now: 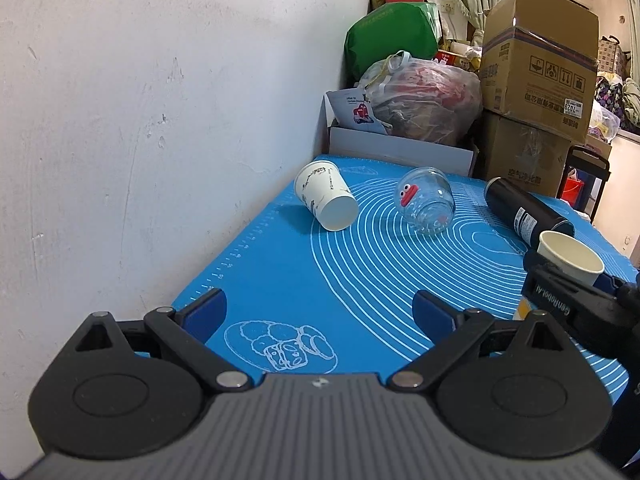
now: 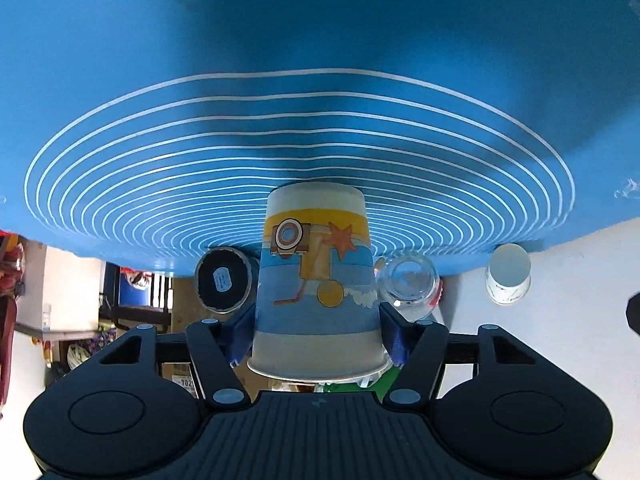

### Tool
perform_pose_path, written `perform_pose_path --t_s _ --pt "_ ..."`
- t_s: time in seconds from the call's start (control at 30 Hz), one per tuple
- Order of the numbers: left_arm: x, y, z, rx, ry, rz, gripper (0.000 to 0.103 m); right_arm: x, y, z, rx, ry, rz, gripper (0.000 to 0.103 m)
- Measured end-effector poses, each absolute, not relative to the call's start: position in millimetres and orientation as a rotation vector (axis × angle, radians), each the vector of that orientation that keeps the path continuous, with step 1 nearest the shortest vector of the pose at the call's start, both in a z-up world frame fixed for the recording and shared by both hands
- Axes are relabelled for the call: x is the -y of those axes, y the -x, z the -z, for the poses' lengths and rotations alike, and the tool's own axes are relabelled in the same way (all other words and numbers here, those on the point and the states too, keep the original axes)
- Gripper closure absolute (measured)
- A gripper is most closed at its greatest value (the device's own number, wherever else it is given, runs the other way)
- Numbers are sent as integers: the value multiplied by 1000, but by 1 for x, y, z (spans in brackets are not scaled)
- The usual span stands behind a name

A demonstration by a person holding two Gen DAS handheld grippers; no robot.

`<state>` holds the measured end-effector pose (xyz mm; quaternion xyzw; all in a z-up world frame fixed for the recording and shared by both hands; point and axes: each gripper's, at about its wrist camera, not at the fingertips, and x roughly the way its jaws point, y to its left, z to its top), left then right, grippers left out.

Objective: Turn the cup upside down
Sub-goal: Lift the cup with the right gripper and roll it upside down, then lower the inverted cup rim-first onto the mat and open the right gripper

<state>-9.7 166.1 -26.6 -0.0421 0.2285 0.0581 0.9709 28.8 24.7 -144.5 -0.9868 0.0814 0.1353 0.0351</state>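
The right hand-held gripper (image 2: 316, 332) is clamped on a printed paper cup with a beach picture in blue, yellow and orange (image 2: 316, 280); its 2 blue fingers (image 2: 240, 336) press the cup's sides near the rim. The right wrist view is upside down, with the blue silicone baking mat with white concentric rings (image 2: 160, 80) filling the top of the frame. There the cup's base meets the mat and its open rim faces the camera. In the left wrist view the same cup (image 1: 570, 258) stands mouth up at the right edge of the bench, with the right hand-held gripper's black body (image 1: 576, 300) around it.

The left hand-held gripper (image 1: 320, 312) hangs above the near part of the mat (image 1: 280, 272), its fingers (image 1: 206, 312) spread wide with nothing between them.

Further back on the mat lie 3 other things, all on their sides: a white paper cup with dark print (image 1: 326, 200) near the white wall (image 1: 140, 120), a clear glass jar with a red cartoon face (image 1: 426, 204) in the middle, and a black cylindrical bottle with a white label (image 1: 524, 212) just behind the held cup. Cardboard boxes (image 1: 536, 64) and a stuffed plastic bag (image 1: 424, 100) stand beyond the bench.
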Motion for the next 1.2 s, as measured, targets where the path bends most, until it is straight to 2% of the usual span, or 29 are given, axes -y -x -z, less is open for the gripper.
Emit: perform_pose_path --t_s 0.13,0.27,0.4,0.57,0.77,1.0,1.2 --pt "-165 10 26 -460 86 -117 4 -30 -30 132 -278 2900 -393 42" --pt "-160 10 24 -460 79 -110 5 -43 -39 102 -341 2604 -333 42" --pt "-154 10 19 -455 70 -104 5 -52 -45 64 -459 2141 -293 43" --pt "-146 7 8 -445 64 -110 5 -43 -47 32 -506 1644 -242 43" --pt "-135 0 -5 -429 54 -117 5 7 -57 -9 -567 873 -181 44" --pt "-120 -4 -9 -432 37 -110 5 83 -43 5 -480 171 -89 44" --pt "-109 -7 -7 -431 16 -110 5 113 -36 35 -442 -53 -42 44"
